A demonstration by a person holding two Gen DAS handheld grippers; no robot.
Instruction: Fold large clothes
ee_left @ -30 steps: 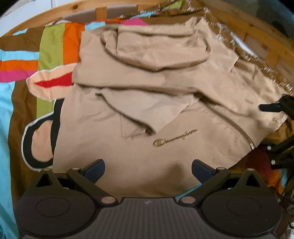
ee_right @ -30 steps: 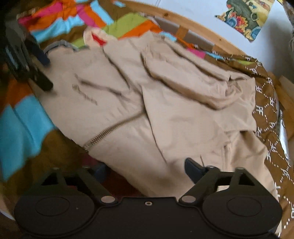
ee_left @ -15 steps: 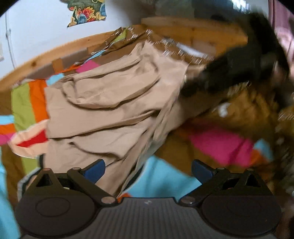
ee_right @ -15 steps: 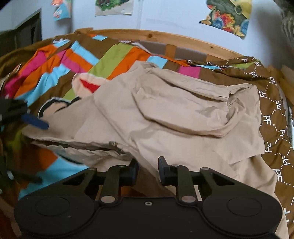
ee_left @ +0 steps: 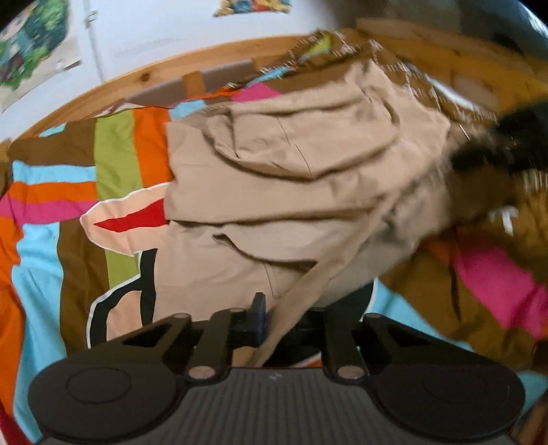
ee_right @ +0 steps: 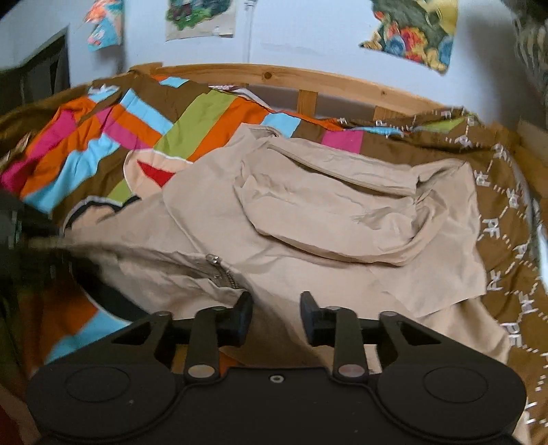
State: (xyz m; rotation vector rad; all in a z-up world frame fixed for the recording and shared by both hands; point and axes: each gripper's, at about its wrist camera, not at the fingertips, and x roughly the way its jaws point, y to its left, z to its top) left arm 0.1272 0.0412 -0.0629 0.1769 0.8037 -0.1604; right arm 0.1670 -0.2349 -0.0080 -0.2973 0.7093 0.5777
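A: Hoodie [ee_left: 301, 191] first. Where does it sit from your left claw [ee_left: 284, 320]?

B: It spreads ahead of and above the fingers, lying on the striped bedspread [ee_left: 116, 150]. A taut band of its beige cloth runs down from the right and passes between the jaws. Your left claw is closed down narrow on that hem; the blue pad [ee_left: 258, 308] presses against the cloth on its left side.

A: And your right claw [ee_right: 275, 315]?

B: Its fingers stand a little apart, with beige fabric bunched in the gap and rising ahead of them. You appear to be pinching the hoodie edge there, though the pads do not meet. The zipper pull [ee_right: 214, 260] lies just ahead and to the left of the left finger, at the end of the zipper teeth.

A: What lies farther out?

B: From the right claw, the hood [ee_right: 342, 205] is ahead and slightly right, crumpled into a loose pocket. Beyond it runs the wooden bed frame [ee_right: 308, 78], then the wall with paper pictures [ee_right: 411, 30]. Far left of the right claw you can see a dark blurred shape at the hoodie's edge; it is too smeared to tell what part it is. From the left claw, a similar dark blur sits far right, at the garment's upper corner.
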